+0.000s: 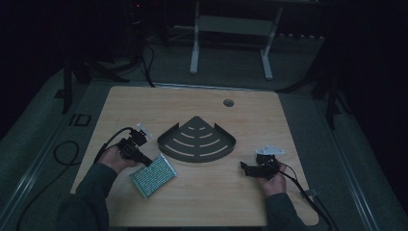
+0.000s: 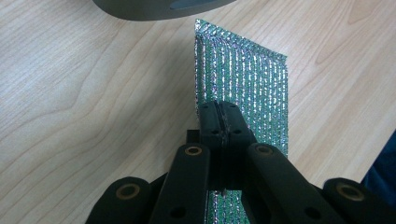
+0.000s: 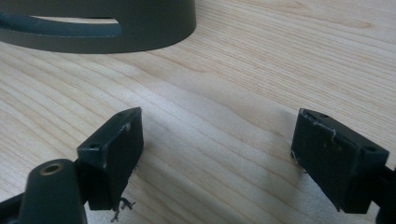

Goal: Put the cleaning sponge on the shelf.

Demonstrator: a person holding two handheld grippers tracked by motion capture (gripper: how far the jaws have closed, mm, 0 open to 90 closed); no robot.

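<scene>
A green glittery scouring pad (image 1: 153, 176) lies flat on the wooden table (image 1: 202, 202), in front of a dark grey fan-shaped slotted tray (image 1: 197, 139). My left gripper (image 1: 146, 160) is at the pad's upper left edge. In the left gripper view its jaws are pressed together over the pad (image 2: 243, 79), with nothing visibly pinched between them; whether they touch the pad I cannot tell. My right gripper (image 1: 246, 168) is held low at the front right, open. Bare wood shows between its fingers (image 3: 112, 154), and the tray's rim (image 3: 140, 28) is ahead of them.
A round cable hole (image 1: 228, 102) is at the table's far edge. Cables trail from both grippers off the table's sides. A white-legged stand (image 1: 231, 43) is on the floor beyond the table, where the room is dark.
</scene>
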